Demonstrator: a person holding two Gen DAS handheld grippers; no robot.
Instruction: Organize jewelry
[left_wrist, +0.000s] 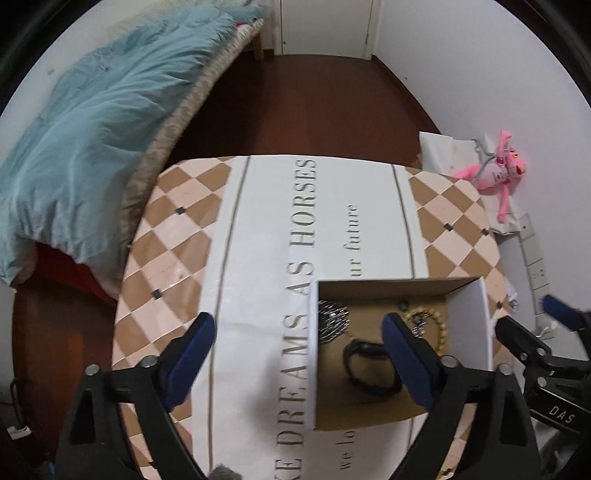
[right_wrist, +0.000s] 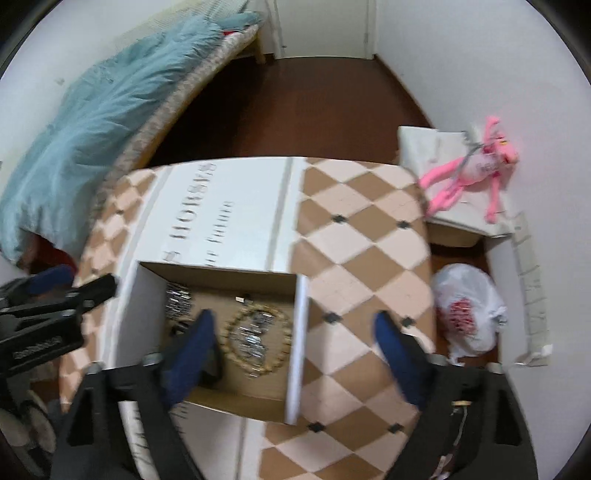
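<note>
An open cardboard box (left_wrist: 469, 317) stands on the checkered tablecloth (left_wrist: 177, 236). Inside lie a black bangle (left_wrist: 364, 369), a beaded bracelet (left_wrist: 441, 328) and a silver chain pile (left_wrist: 332, 321). My left gripper (left_wrist: 299, 354) is open and empty above the box's left wall. In the right wrist view the box (right_wrist: 299, 343) holds the beaded bracelet (right_wrist: 258, 338) around silver pieces, with silver chain (right_wrist: 177, 302) at its left. My right gripper (right_wrist: 295, 350) is open and empty over the box's right wall. Each gripper shows in the other's view, the right (left_wrist: 532, 332), the left (right_wrist: 74, 284).
A bed with a blue quilt (left_wrist: 96, 122) stands left of the table. A pink plush toy (right_wrist: 476, 173) lies on a white box by the right wall. A white plastic bag (right_wrist: 465, 310) sits on the floor to the right. Dark wood floor (left_wrist: 314, 103) lies beyond.
</note>
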